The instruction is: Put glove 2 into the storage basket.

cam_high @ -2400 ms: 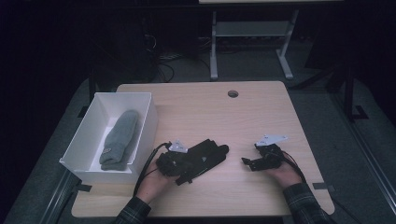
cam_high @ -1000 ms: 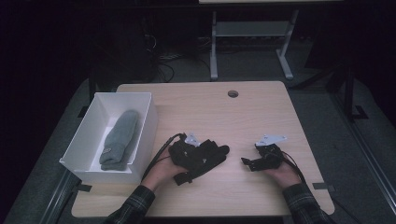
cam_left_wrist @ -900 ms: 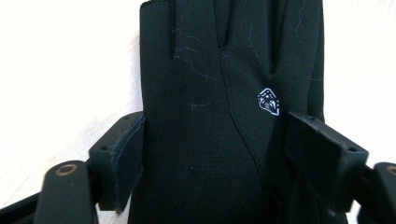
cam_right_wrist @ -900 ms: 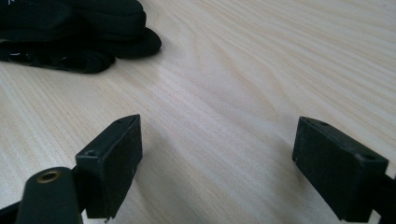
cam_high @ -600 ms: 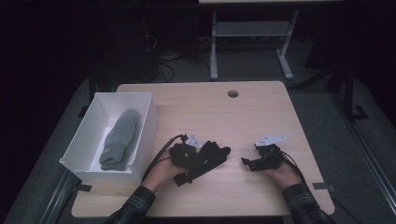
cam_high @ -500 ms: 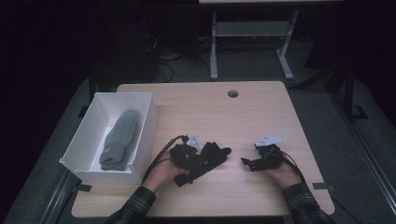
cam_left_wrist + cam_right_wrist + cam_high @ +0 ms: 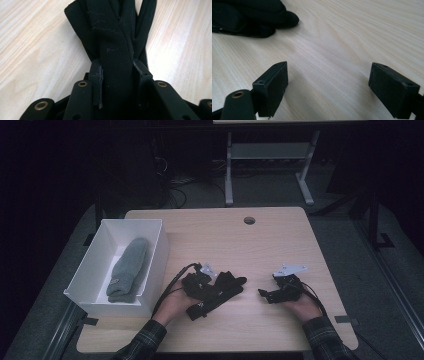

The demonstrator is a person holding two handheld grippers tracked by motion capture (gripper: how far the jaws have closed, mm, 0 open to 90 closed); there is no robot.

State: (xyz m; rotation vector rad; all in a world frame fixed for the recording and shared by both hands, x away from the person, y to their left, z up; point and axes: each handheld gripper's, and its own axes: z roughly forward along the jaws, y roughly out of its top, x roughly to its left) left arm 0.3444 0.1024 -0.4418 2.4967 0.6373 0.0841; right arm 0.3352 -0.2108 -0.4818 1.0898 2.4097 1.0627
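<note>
On the table (image 7: 280, 245) a black glove (image 7: 222, 290) lies near the front edge, between the person's two hands and closer to the left one. The left gripper (image 7: 210, 287) sits on its near end, and in the left gripper view the left gripper (image 7: 117, 75) has a thick fold of the glove (image 7: 112, 32) between its pads; the jaws have just been closing, and the pads now press on the fabric from both sides, which bulges above them. The rest of the glove fans out flat on the wood beyond the jaws. The left hand (image 7: 172, 302) comes in from the bottom with a plaid sleeve (image 7: 142, 342) behind it, and a cable (image 7: 172, 282) loops off toward the box. The right gripper (image 7: 265, 294) rests low on the table well apart from the glove, held in the right hand (image 7: 300, 305). In the right gripper view the right gripper (image 7: 328, 82) has its jaws spread wide with bare wood between them, and the glove (image 7: 252, 17) lies in the upper left corner, clear of both pads. At the table's left edge stands a white box (image 7: 155, 255), and a grey mitten (image 7: 127, 270) lies lengthwise inside it.
</note>
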